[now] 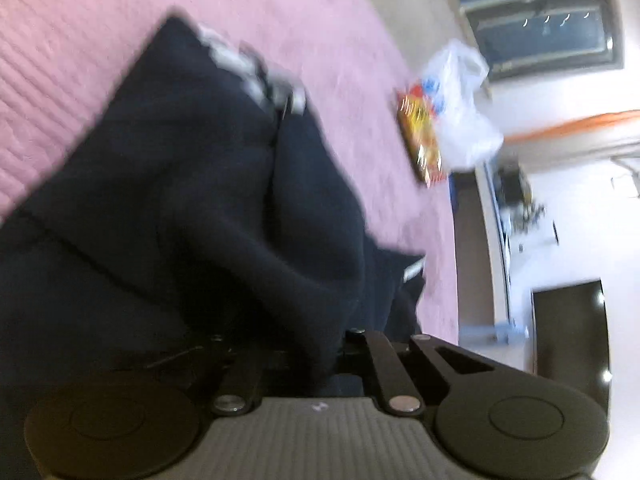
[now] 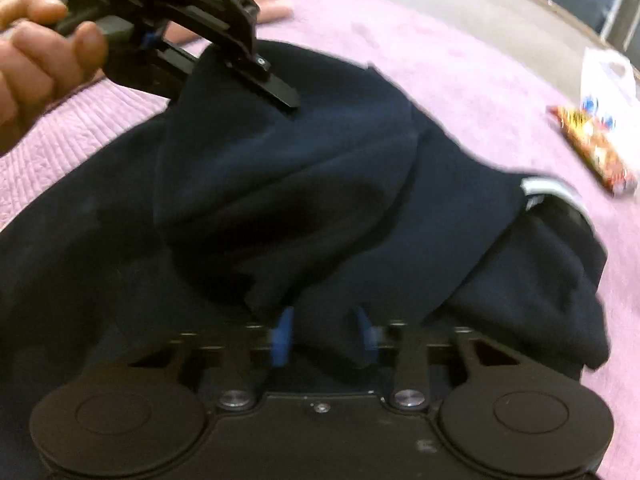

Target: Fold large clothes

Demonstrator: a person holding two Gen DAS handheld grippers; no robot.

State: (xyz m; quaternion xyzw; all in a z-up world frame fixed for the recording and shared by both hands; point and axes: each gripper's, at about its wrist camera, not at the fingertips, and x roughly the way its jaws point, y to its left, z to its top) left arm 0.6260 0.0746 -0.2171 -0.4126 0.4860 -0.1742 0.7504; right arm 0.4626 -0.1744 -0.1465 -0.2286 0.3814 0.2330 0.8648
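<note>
A large dark navy garment (image 1: 180, 184) with white stripe trim lies bunched on a pink bedspread (image 1: 100, 12). It fills the right wrist view (image 2: 320, 184) too. My left gripper (image 2: 240, 72) is shut on a raised fold of the garment, held by a hand at the upper left. In its own view the cloth hides its fingers. My right gripper (image 2: 324, 332) sits low at the garment's near edge with cloth between its blue pads (image 2: 282, 336). The jaws stand a little apart around the cloth.
A white plastic bag (image 1: 460, 108) and a red and yellow snack packet (image 1: 420, 136) lie on the bedspread (image 2: 460, 60) near its far edge; both show at the right in the right wrist view (image 2: 592, 140). Beyond the bed are floor, a window and furniture.
</note>
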